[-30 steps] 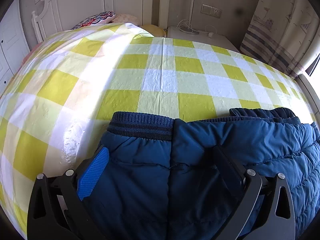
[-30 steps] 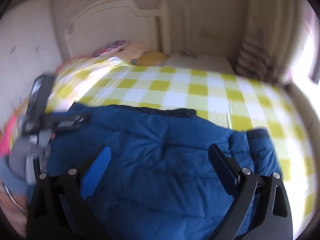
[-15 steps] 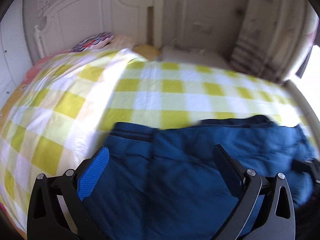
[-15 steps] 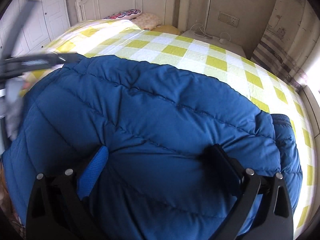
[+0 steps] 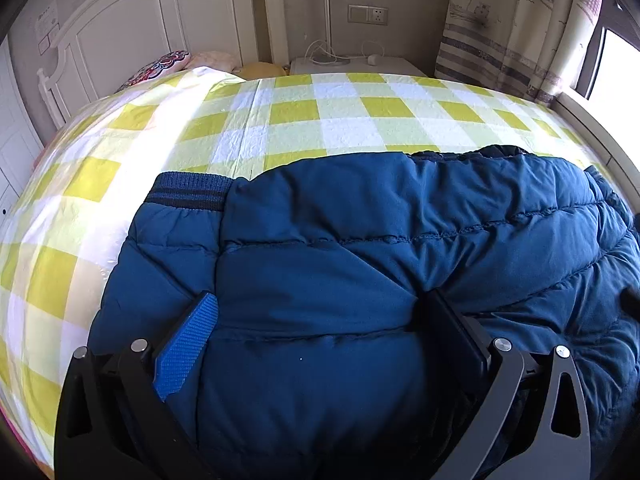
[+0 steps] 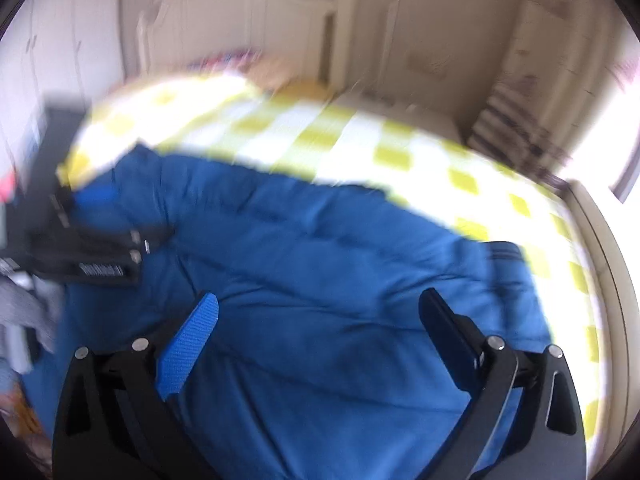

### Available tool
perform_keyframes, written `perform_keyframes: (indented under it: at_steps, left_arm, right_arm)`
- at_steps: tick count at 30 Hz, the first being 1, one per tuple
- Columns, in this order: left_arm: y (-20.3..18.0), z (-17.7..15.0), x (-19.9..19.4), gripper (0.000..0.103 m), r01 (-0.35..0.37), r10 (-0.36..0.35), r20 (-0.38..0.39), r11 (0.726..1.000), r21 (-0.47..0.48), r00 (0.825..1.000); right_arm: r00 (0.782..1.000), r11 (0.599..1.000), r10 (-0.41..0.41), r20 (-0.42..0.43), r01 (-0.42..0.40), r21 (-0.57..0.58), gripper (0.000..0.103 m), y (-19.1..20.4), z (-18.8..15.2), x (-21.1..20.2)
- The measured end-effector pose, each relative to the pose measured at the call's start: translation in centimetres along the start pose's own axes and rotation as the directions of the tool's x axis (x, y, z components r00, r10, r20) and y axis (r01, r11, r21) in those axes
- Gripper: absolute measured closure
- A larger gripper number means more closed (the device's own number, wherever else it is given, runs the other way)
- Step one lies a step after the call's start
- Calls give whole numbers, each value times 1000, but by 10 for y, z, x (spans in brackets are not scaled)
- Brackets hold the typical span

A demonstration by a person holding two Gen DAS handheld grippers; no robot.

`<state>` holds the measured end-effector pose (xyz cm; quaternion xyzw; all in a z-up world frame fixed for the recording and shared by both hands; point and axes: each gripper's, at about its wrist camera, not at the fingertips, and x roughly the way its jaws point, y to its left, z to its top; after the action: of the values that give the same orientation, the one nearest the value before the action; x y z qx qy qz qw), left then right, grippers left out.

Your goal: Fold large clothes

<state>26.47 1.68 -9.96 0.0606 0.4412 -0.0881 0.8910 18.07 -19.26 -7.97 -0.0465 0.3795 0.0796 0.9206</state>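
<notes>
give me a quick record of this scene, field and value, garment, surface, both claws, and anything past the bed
garment: blue puffer jacket, quilted, ribbed cuff at its left
surface: bed with yellow-and-white checked sheet
left claw: open, fingers pressed into the jacket
right claw: open over the jacket, view blurred
behind bed: white headboard, nightstand, wall socket, curtain

Left gripper (image 5: 320, 312): jaws spread wide, fingers pressed down, nothing clamped between them. Right gripper (image 6: 316, 312): jaws likewise wide apart, holding nothing; its view is motion-blurred.
</notes>
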Motion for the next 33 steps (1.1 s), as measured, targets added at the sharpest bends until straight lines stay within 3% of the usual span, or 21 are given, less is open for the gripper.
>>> perform_keyframes:
  at_steps: [3,5,7,8,11,13,15,18,21,23,24,29,33]
  left_arm:
    - [-1,-1,0,4,5,-5,1,1000,-3,1000]
    - [2,-1,-1,4,21,-21,4,1000,-15,1000]
    - [3,-1,-1,4,26,-26,6,999,-20,1000]
    - [3,0,0,4,27,-27,5,999,-21,1000]
    - [4,0,-1,4,33,-33,3,999,-23,999]
    - [5,2,-3,4,41,-41,-5,999,-27,999]
    - [8,0,-22,4,9,-8,24,998,-54,1000]
    - [-4,-11,-63,4,91,-89,122,996,-12,988]
    - [-30,-24,-64,4,49,-61,138,995,84,989]
    - [-47,-34,-35,4,6,-17,71,988,154,997]
    - [-46,-34,-31,4,14,-25,77,990,142,997]
    - [-27,-28,-29,4,120,-123,29,990,70,992]
    - [5,-36,-63,4,66,-67,127,998,14,990]
  right_arm:
    - [998,994,-56,-8,56,97,3,-46,-8,-10]
    - [992,983,-61,-114,80,168,3,-82,-27,13]
    - [991,951,93,-99,-59,304,2,-109,-41,29]
    - [990,948,100,-97,-65,310,2,-111,-40,29]
    - [993,970,21,-115,8,244,2,-96,-35,27]
    - [996,975,-38,-80,55,214,3,-86,-32,9]
    - [1000,981,-4,-16,7,194,3,-71,-27,-14]
    - [999,996,24,30,-26,89,3,-42,-25,-42]
    - [998,997,67,2,-67,-34,3,-8,-28,-39]
    - [995,996,43,-88,-50,-74,2,12,-36,-7]
    - [994,995,40,-98,-49,-91,2,18,-42,8]
    - [991,996,78,-112,-83,-37,3,7,-36,10]
    - [997,1000,21,-70,-21,-4,3,-15,-37,-16]
